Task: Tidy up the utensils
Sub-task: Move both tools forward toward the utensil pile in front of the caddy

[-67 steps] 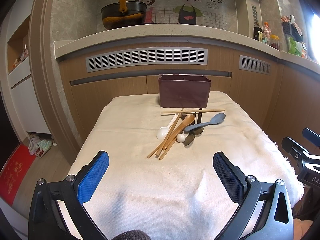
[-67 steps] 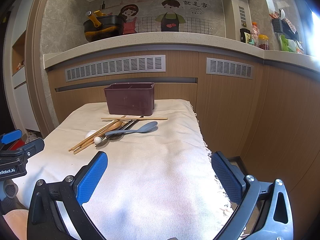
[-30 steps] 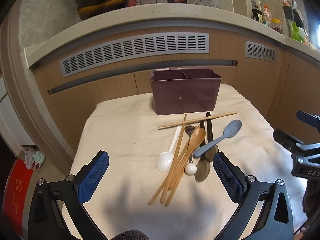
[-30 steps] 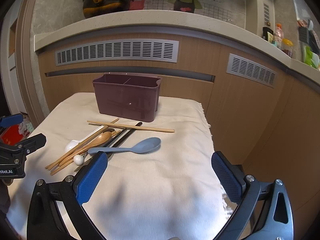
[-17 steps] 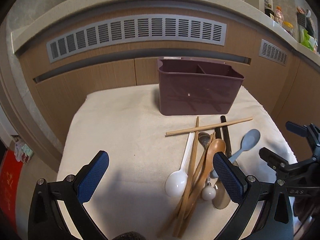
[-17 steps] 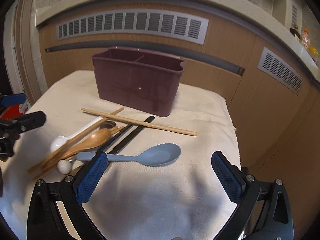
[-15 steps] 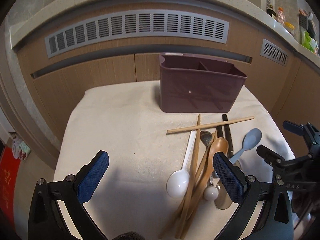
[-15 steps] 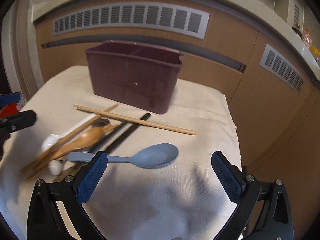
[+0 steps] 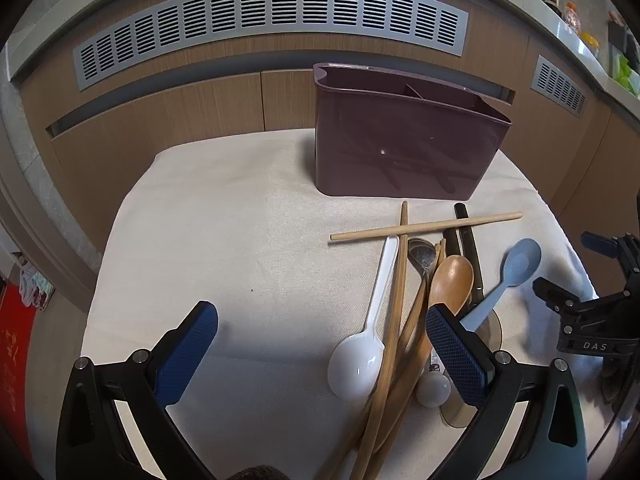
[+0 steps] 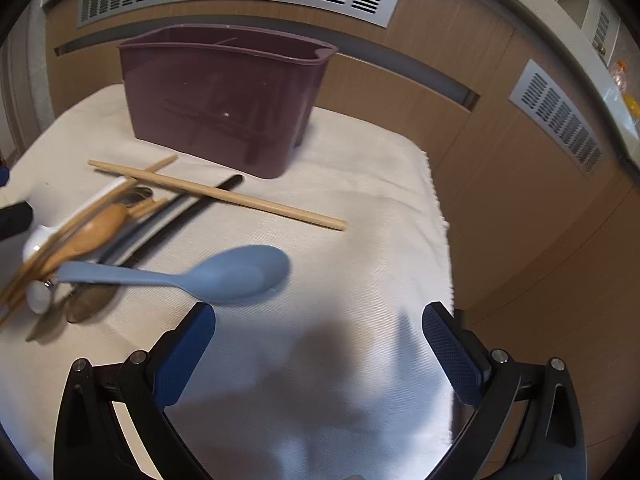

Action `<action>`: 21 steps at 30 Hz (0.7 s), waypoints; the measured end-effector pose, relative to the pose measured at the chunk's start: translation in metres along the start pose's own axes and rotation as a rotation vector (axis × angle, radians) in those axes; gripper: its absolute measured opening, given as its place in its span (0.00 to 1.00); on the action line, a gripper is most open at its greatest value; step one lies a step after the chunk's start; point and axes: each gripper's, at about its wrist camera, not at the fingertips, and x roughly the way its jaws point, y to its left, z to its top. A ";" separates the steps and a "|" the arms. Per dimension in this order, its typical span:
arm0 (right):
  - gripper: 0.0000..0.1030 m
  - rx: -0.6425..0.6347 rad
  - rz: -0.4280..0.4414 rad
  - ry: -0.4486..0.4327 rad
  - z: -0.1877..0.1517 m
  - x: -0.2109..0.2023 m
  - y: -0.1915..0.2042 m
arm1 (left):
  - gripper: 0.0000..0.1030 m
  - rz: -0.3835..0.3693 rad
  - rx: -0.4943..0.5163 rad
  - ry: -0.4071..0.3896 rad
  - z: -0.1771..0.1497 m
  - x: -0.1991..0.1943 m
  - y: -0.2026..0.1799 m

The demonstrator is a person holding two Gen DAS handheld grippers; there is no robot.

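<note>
Utensils are lying in a loose heap on the cream cloth [image 9: 224, 248] toward its right edge, just in front of the maroon caddy [image 9: 404, 148] standing near the far edge. I am holding my left gripper [image 9: 320, 350] over the near part of the cloth, fingers spread wide and gripping nothing, its right fingertip overlapping the heap: a white spoon [image 9: 360, 354], a wooden spoon [image 9: 450, 280], wooden chopsticks [image 9: 426, 226] and black chopsticks [image 9: 464, 224]. I am hovering my right gripper [image 10: 318, 340] with fingers spread and empty too, just short of the blue spoon [image 10: 224, 274], whose bowl is pointing toward the right edge.
</note>
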 end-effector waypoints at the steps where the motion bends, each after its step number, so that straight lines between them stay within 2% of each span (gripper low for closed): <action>1: 1.00 0.006 -0.019 0.002 -0.001 -0.001 -0.002 | 1.00 0.000 -0.002 -0.001 0.000 -0.001 0.001; 3: 0.99 0.053 -0.002 0.010 -0.002 -0.006 -0.008 | 1.00 0.000 -0.010 -0.008 0.001 -0.002 0.002; 5: 0.99 0.143 0.085 0.022 0.000 -0.012 -0.013 | 1.00 0.001 -0.016 -0.013 0.001 -0.004 0.005; 7: 0.93 0.222 0.167 0.032 0.003 -0.015 -0.012 | 1.00 0.013 -0.020 -0.019 0.001 -0.005 0.006; 9: 0.72 0.266 0.223 0.043 0.009 -0.012 -0.004 | 1.00 0.026 -0.022 -0.025 0.002 -0.006 0.008; 11: 0.60 0.300 0.272 0.080 0.017 -0.001 0.006 | 1.00 0.044 -0.018 -0.032 0.001 -0.007 0.009; 12: 0.59 0.314 0.292 0.103 0.020 0.006 0.011 | 1.00 0.047 -0.016 -0.035 0.000 -0.008 0.011; 16: 0.56 0.299 0.278 0.127 0.031 0.023 0.029 | 1.00 0.003 -0.036 -0.033 -0.002 -0.012 0.021; 20: 0.55 0.228 0.241 0.078 0.041 0.028 0.042 | 1.00 0.000 -0.032 -0.030 -0.003 -0.012 0.024; 21: 0.51 0.207 0.240 0.069 0.043 0.028 0.044 | 1.00 -0.014 -0.030 -0.023 -0.003 -0.012 0.023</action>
